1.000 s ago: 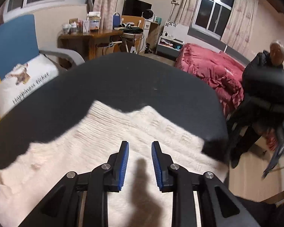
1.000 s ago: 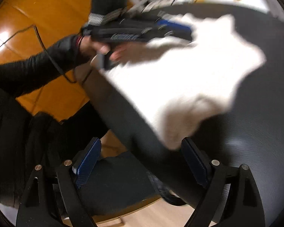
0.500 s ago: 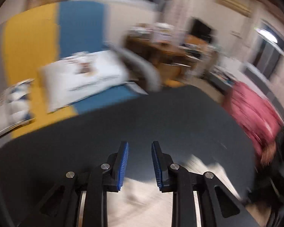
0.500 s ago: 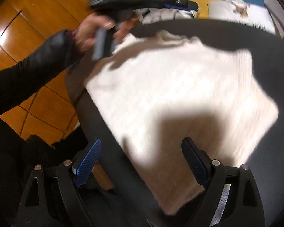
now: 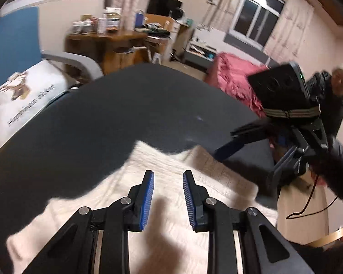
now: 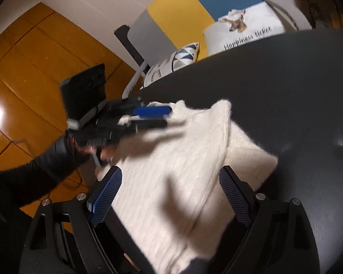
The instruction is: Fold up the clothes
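Left gripper (image 5: pixel 167 196): jaws narrowly apart, gripping nothing, poised just above the white sweater (image 5: pixel 171 205).
Right gripper (image 6: pixel 169 196): jaws wide apart, empty, over the sweater's near edge.
Sweater: lies on the dark table (image 5: pixel 103 118), near its edge, 1 layer doubled over another in the right wrist view.
Progress: at least 1 fold looks made; whether more remain cannot be told.
Beyond: a cushion (image 5: pixel 22 100), a red bed cover (image 5: pixel 235 84).
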### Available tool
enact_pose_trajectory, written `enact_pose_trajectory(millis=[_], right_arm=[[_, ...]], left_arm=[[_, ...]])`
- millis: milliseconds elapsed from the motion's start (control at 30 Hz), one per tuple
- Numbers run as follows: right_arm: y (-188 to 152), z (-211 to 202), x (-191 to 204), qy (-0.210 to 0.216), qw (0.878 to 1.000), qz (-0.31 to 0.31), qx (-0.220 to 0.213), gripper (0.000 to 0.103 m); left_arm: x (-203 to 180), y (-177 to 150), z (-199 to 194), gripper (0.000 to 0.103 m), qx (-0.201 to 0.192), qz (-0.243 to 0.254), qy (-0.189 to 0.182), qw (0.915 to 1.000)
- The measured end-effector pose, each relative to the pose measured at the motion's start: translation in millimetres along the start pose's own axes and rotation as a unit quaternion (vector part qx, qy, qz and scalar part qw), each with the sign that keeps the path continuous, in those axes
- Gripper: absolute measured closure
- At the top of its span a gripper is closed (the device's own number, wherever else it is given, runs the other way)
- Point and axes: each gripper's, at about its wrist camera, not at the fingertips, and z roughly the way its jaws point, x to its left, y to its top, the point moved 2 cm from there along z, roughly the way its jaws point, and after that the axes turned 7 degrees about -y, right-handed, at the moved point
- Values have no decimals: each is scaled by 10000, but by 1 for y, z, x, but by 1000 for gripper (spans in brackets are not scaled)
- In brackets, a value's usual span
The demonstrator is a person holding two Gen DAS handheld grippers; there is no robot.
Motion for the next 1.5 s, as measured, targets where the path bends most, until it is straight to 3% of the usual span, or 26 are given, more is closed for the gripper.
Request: enact_pose_trajectory(millis=[67,167,300,367,433,567,667,767,900,1033,1067,1100,1167,1233,1367,1500], right_arm=[[3,17,1,27,9997,-74,212,13],[-4,43,3,263,9972,-164,677,13],[-20,46,30,497,9915,-788,903,13],[-30,40,35,212,9914,-909,918,13],[-38,31,37,-95,9919,-928,861,13],[-48,11,45,-171,9948,-890,458,13],[-57,11,56,-120,9945,-981,336,13],[-63,22,57,-236,9938,-1025,354,13],[-75,23,55,-376,9933,-1047,312,13],[-82,24,48,-241,9967,-773,96,13],[-81,26,47,-228,9970,-733,49,13],[-80,29,47,-250,9969,-747,18,13],[-80,33,51,-379,9954,-877,-2,13],[-80,47,54,-511,9936,-1008,2,13],[-76,41,53,-567,9926,-1072,1,13],[-76,41,49,-468,9942,-969,-93,13]], left_arm=[[7,0,11,78,116,-63,63,9999],[20,-12,35,77,603,-39,720,9956],[24,1,17,76,152,-228,222,9994],[28,16,11,76,53,-191,140,9997],[31,29,10,75,160,-120,-41,9998],[27,39,39,73,674,57,-301,9973],[28,32,62,75,1113,-97,-567,9921],[27,36,61,101,875,-39,-365,9955],[15,39,38,103,227,19,-394,9990],[27,40,38,103,274,-239,-342,9988],[31,40,38,97,303,-311,-327,9985],[34,41,38,83,332,-383,-312,9982],[42,40,40,78,432,-498,-288,9974],[50,36,45,77,623,-550,-277,9962],[58,33,45,73,729,-660,-857,9915],[52,36,56,76,849,-521,-1160,9882]])
